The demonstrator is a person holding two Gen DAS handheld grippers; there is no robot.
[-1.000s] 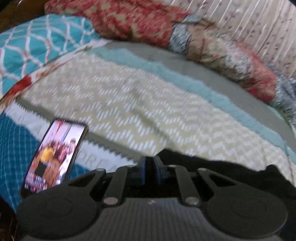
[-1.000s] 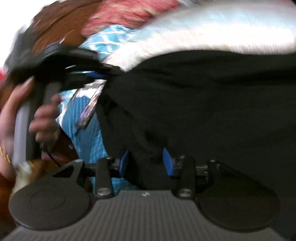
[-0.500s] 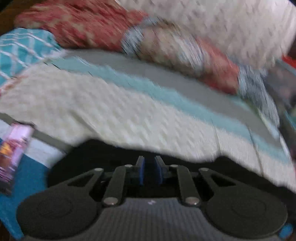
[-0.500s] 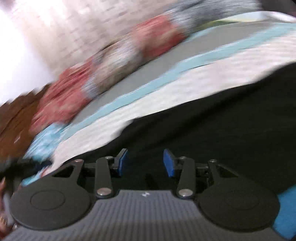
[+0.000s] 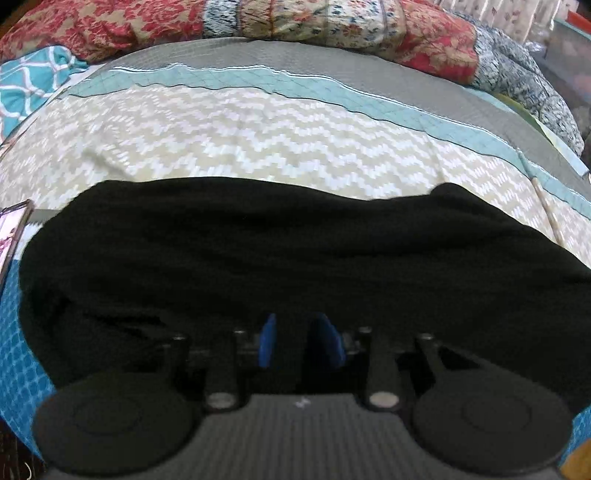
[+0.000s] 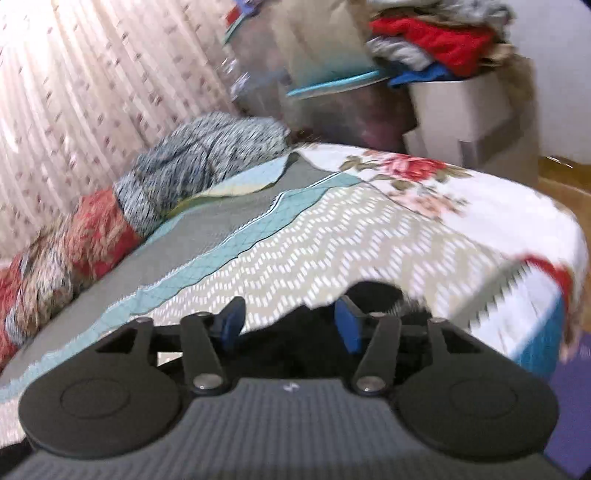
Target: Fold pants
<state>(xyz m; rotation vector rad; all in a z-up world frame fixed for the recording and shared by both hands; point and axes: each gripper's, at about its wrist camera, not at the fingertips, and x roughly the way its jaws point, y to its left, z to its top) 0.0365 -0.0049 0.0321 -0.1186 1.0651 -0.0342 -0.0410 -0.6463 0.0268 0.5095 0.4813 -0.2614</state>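
Fingers [image 5: 266, 341] of both grippers have just been opening above black pants [image 5: 295, 251], pinching nothing.

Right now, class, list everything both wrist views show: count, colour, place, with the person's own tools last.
pants: one, black, spread across the near part of the bed
bedspread: one, beige zigzag with teal and grey bands, covering the bed
rolled quilt: one, red floral and blue patchwork, along the bed's far edge
phone: one, screen lit, at the pants' left end
curtain: one, pale with small print, behind the bed
clothes pile: one, red, grey and blue, on a white bin beyond the bed
left gripper: one, blue pads, jaws just opened, over the pants
right gripper: one, blue pads, jaws just opened wider, at the pants' edge
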